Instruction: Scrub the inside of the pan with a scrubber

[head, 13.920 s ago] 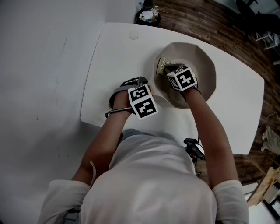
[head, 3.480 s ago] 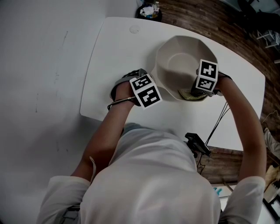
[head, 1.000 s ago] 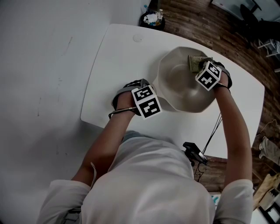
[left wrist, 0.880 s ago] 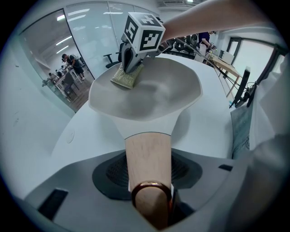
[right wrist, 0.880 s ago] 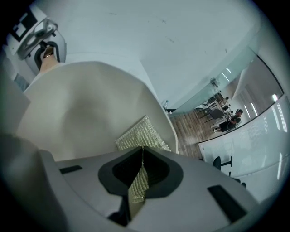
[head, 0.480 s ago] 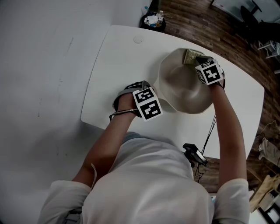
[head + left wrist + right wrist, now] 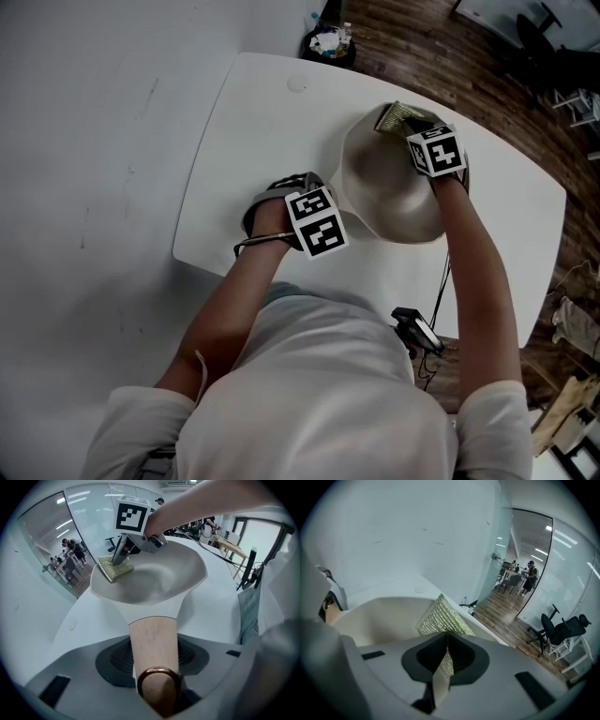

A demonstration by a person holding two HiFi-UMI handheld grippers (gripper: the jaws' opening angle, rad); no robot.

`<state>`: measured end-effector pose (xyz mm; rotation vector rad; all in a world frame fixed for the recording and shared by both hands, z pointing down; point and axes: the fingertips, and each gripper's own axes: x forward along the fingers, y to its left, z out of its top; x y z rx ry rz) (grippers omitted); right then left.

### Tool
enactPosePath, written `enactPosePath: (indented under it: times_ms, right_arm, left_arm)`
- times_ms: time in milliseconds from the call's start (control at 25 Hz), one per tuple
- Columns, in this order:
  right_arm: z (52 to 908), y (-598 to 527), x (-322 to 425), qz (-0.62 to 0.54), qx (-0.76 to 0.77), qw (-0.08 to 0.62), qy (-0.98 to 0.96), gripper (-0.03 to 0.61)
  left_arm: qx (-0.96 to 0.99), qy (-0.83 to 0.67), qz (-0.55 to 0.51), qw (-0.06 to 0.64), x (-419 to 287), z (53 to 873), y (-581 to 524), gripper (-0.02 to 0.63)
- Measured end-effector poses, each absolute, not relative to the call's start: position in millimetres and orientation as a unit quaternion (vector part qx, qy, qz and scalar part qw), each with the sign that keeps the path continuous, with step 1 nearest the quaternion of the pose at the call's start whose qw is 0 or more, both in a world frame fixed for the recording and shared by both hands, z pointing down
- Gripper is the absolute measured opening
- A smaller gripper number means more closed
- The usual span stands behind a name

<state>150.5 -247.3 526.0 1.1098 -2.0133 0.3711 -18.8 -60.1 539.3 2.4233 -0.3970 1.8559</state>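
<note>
Pan (image 7: 380, 183) sits on white table (image 7: 244, 141), bin (image 7: 323, 39) beyond.

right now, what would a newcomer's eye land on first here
The big pale pan sits on the white table, its wooden handle clamped in the left tongs. Then the glittery gold scrubber, pinched in the right tongs, against the pan's inside wall near its far rim.

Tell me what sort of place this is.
Most likely an open office or lab rather than a kitchen. There are glass partition walls and a black office chair on wood flooring, and the pan sits on a plain white table.
</note>
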Motion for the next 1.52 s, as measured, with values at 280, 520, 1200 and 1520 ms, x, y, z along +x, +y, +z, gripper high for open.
enactPosePath:
  times_ms: [280,520,1200,1520]
  right_arm:
    - [523,-245,117,0.169,0.413,0.352,-0.823,0.026]
    - [522,-237,93,0.195,0.377,0.325,-0.845,0.026]
    - [522,-164,27,0.212,0.202,0.279,-0.915,0.026]
    - [524,-136,22,0.247,0.166,0.259,-0.919,0.026]
  left_arm:
    - [0.787,-0.127,0.602,0.028,-19,539,-62,0.212]
    - [0.787,-0.126,0.604,0.026,-19,539,-62,0.212]
    - [0.786,-0.127,0.604,0.025,-18,539,-62,0.212]
    - [0.782,-0.129,0.609,0.015,-20,540,-64,0.213]
